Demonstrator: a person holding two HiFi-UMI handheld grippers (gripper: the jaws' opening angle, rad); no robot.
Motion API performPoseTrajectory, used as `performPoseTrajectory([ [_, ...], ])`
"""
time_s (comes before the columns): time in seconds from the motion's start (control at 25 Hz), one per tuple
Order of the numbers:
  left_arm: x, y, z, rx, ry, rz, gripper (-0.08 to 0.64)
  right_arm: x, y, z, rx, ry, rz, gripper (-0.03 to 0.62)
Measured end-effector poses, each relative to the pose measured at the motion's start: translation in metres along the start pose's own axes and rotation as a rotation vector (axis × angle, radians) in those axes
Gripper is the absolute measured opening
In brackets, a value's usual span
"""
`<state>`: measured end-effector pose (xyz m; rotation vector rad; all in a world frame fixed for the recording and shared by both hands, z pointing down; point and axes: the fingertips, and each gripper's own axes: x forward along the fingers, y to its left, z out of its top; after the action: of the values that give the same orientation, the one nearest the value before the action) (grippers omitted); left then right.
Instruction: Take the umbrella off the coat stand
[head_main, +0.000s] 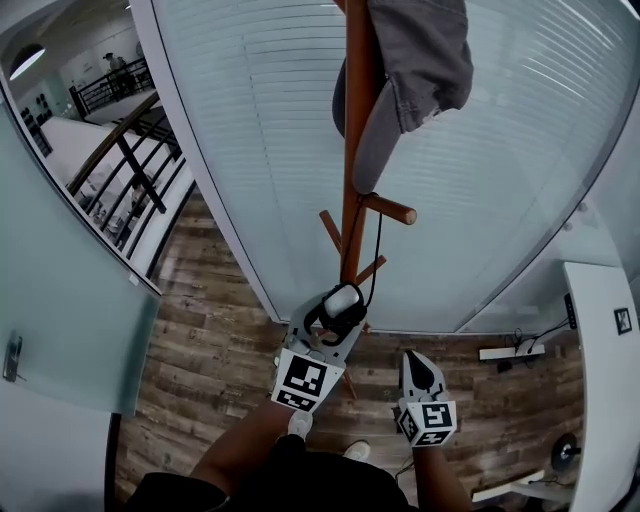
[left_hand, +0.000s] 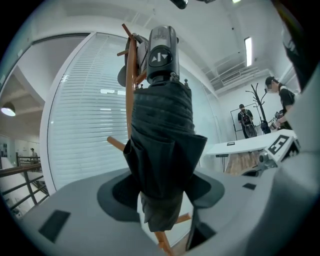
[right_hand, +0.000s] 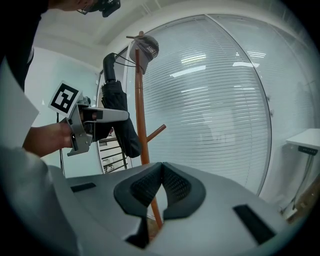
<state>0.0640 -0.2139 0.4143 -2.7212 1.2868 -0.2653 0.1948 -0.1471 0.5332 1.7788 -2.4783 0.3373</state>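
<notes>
A folded black umbrella (left_hand: 162, 140) stands upright between the jaws of my left gripper (left_hand: 162, 195), which is shut on its canopy. Its handle (left_hand: 161, 52) points up beside the wooden coat stand (left_hand: 130, 95). In the head view the left gripper (head_main: 335, 310) holds the umbrella (head_main: 341, 300) against the stand's pole (head_main: 355, 150), and a thin black strap (head_main: 378, 250) runs up to a peg (head_main: 392, 209). My right gripper (head_main: 420, 372) hangs lower to the right, shut and empty. The right gripper view shows its pads (right_hand: 150, 186) touching, with the umbrella (right_hand: 117, 115) and stand (right_hand: 141, 125) ahead.
A grey cap (head_main: 415, 70) hangs from the top of the stand. Behind it is a glass wall with blinds (head_main: 500, 180), over a wooden floor (head_main: 210, 350). A railing (head_main: 130, 170) is at left and a white desk (head_main: 600, 330) at right. Two people (left_hand: 245, 117) stand far off.
</notes>
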Motion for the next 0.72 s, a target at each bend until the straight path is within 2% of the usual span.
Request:
performPoseTrajectory([
  [0.32, 0.005, -0.010, 0.049, 0.067, -0.088, -0.023, 0.262, -0.009, 0.004, 0.007, 0.013, -0.027, 0.005, 0.008],
  [0.72, 0.000, -0.016, 0.095, 0.082, -0.179, -0.021, 0.262, -0.019, -0.005, 0.014, 0.003, -0.043, -0.022, 0.008],
])
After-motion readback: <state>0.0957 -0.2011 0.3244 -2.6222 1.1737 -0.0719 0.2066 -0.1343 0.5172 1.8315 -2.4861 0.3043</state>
